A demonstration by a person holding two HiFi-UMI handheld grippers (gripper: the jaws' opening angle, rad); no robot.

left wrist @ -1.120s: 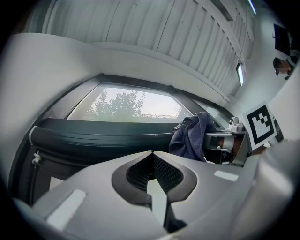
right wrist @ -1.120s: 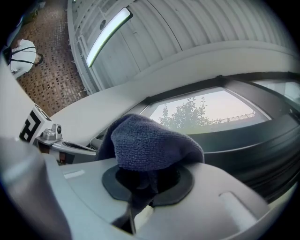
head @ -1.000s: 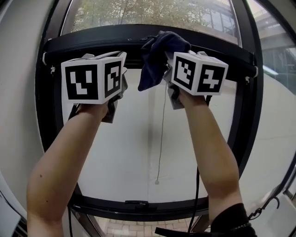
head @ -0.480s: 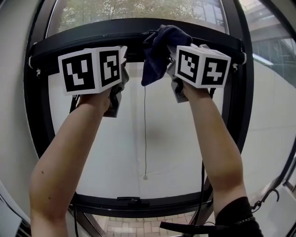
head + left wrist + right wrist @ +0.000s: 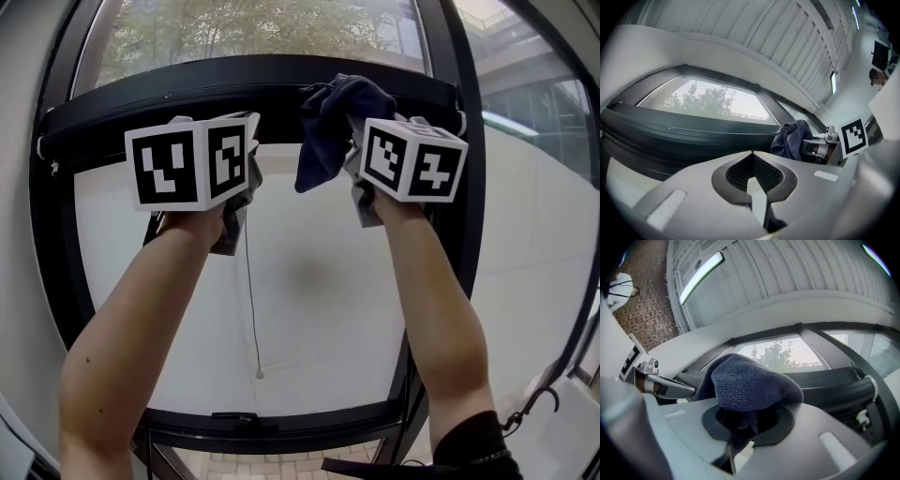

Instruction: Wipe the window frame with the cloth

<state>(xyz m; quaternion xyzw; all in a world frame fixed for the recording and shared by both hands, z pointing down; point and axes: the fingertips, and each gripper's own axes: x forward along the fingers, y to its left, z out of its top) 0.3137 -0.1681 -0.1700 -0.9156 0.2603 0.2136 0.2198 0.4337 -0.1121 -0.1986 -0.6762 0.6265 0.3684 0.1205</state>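
Since the earlier frame, the right gripper (image 5: 745,427) and left gripper (image 5: 753,176) have shifted right along the top bar (image 5: 187,94) of the frame (image 5: 466,234). We note that the cord (image 5: 251,309), which hung beside the right forearm (image 5: 431,300) a second ago, now hangs beside the left forearm (image 5: 141,319), at lower centre-left of the head view.

1. Right gripper: we find its jaws clenched on the cloth (image 5: 750,385). The dark blue fabric bulges up over the jaw tips, and a fold runs down between them.
2. Cloth position: in the head view it sits at upper centre, over the top bar. It lies just left of the right gripper's marker cube, with a loose end hanging below the bar. In the left gripper view it shows at right of centre, against the bar.
3. Left gripper: we find its jaws closed tip to tip with nothing between them. It is held just below the bar, left of the cloth and apart from it.
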